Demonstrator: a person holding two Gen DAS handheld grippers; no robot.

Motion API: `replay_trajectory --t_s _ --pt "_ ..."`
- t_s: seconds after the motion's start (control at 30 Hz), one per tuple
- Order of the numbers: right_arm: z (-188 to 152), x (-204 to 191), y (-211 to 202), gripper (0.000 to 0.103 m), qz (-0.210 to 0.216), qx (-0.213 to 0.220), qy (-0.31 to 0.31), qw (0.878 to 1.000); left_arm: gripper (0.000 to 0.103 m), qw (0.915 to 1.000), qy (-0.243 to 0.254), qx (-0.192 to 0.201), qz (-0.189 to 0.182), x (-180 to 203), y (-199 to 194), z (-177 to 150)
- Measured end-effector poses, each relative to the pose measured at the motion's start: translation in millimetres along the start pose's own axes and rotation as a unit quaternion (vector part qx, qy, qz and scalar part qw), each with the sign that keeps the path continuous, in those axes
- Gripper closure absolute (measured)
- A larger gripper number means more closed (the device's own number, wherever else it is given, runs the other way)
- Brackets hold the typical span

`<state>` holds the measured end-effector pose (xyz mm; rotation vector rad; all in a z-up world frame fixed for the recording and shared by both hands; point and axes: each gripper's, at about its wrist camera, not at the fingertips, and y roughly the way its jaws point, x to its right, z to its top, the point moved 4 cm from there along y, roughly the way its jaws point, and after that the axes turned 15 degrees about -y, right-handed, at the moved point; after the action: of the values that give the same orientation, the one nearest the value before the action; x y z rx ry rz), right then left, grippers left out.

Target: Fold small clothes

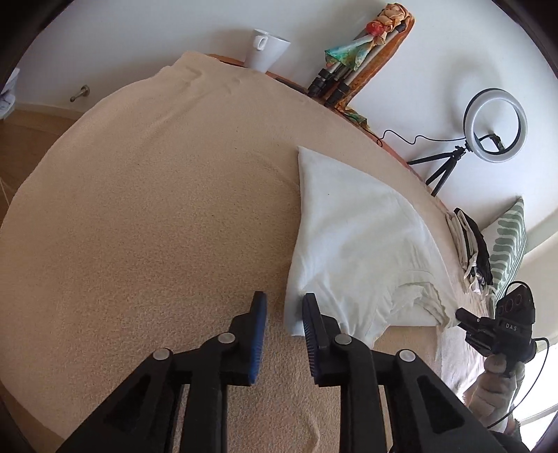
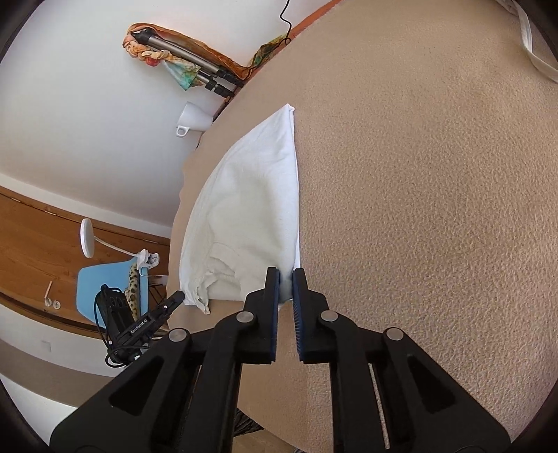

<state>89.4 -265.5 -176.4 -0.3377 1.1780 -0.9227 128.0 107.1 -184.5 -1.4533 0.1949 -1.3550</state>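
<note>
While the white shirt lies folded on the beige blanket covering the bench, its near corner sits pinched between the jaws of the right gripper, which are clenched on the cloth edge. A sleeve bunches at the shirt's near end. In the left wrist view the left gripper hovers at the shirt's other near corner, jaws released, gap showing blanket, one blue pad just touching the shirt edge.

Writing: "DAS" on the right gripper's body seen from the left wrist view; "GenRobot.AI" on the left gripper's body seen from the right wrist view. A hand grips the right gripper's handle.

Outward: stack of clothes near the blanket's edge, beside a green-patterned pillow. White mug, folded tripod with a colourful scarf, and a ring light on a small stand at the bench's far edge against the white wall. Right wrist view also shows a blue chair, a white lamp and wood floor.
</note>
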Motion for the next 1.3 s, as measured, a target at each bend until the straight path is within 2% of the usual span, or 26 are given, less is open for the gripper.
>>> replay_trajectory --t_s 0.03,0.1,0.13,0.17,0.23,0.27,0.3,0.33,0.37,0.4,0.5,0.63,0.7,0.8,0.83,0.9,0.93,0.97,1.03,1.1,1.17,1.23,1.3 --pt "-1 2 1 0.092 0.001 -0.005 0.005 1.000 0.074 0.9999 -0.013 -0.002 -0.007 -2 -1 2" --pt "-1 2 -1 0.080 0.003 -0.004 0.006 1.000 0.065 0.9993 -0.030 -0.005 -0.023 -4 -3 4" --pt "-3 3 -4 0.064 0.002 -0.002 0.005 1.000 0.056 0.9987 -0.041 -0.010 -0.030 -6 -3 4" --pt "-5 3 -4 0.053 0.000 -0.001 0.009 1.000 0.050 0.9976 -0.056 -0.016 -0.037 -8 -1 4" --pt "-10 5 1 0.053 0.012 -0.008 0.019 1.000 0.050 0.9943 -0.085 -0.038 -0.052 -12 8 0" --pt "-13 5 5 0.053 0.016 -0.013 0.023 1.000 0.052 0.9935 -0.090 -0.033 -0.060 -12 8 -1" --pt "-14 3 8 0.054 0.021 -0.015 0.023 0.999 0.059 0.9937 -0.088 -0.032 -0.062 -11 8 -2" --pt "-15 1 11 0.067 0.023 -0.016 0.017 0.999 0.093 0.9930 -0.083 -0.050 -0.068 -8 12 -3" --pt "-15 -2 14 0.089 0.027 -0.019 0.013 0.999 0.100 0.9921 -0.083 -0.063 -0.070 -5 15 -4" --pt "-15 -6 15 0.094 0.035 -0.022 0.010 0.999 0.100 0.9922 -0.083 -0.061 -0.071 -5 15 -5" --pt "-12 -17 5 0.097 0.050 -0.006 0.006 0.999 0.099 0.9921 -0.073 -0.058 -0.084 0 5 -3" --pt "-16 -22 -7 0.097 0.074 -0.005 0.003 0.997 0.099 0.9972 -0.040 -0.048 -0.042 -5 4 -4" --pt "-27 -13 1 0.097 0.062 -0.028 0.024 0.997 0.097 0.9983 -0.031 -0.045 -0.018 -7 7 -6" --pt "-32 -7 7 0.097 0.033 -0.048 0.012 0.998 0.087 0.9984 0.031 0.015 0.044 1 -7 -5" --pt "-30 -7 5 0.096 0.024 -0.050 0.005 0.998 0.082 0.9975 0.046 0.030 0.044 6 -15 -6" --pt "-24 -11 -4 0.081 0.023 -0.036 -0.011 0.999 0.077 0.9972 0.063 0.038 0.015 22 -28 -11" --pt "-22 -13 -9 0.068 0.025 -0.028 -0.014 0.999 0.072 0.9958 0.083 0.039 0.002 32 -32 -17" --pt "-19 -14 -12 0.065 0.023 -0.019 -0.014 0.999 0.067 0.9929 0.111 0.043 -0.001 45 -33 -24" --pt "-14 -17 -19 0.065 -0.013 0.001 -0.032 0.999 0.061 0.9846 0.171 0.037 0.000 68 -27 -42" --pt "-9 -28 -19 0.065 -0.033 0.014 -0.066 0.997 0.061 0.9760 0.216 0.022 0.009 85 -12 -61" --pt "-6 -43 -16 0.065 -0.035 0.018 -0.103 0.994 0.061 0.9671 0.253 0.010 0.025 99 4 -75" --pt "-6 -62 -9 0.065 -0.042 0.008 -0.158 0.987 0.061 0.9575 0.286 0.000 0.037 109 18 -85" --pt "-10 -80 2 0.065 -0.074 -0.010 -0.228 0.971 0.061 0.9492 0.310 -0.001 0.055 112 27 -88"
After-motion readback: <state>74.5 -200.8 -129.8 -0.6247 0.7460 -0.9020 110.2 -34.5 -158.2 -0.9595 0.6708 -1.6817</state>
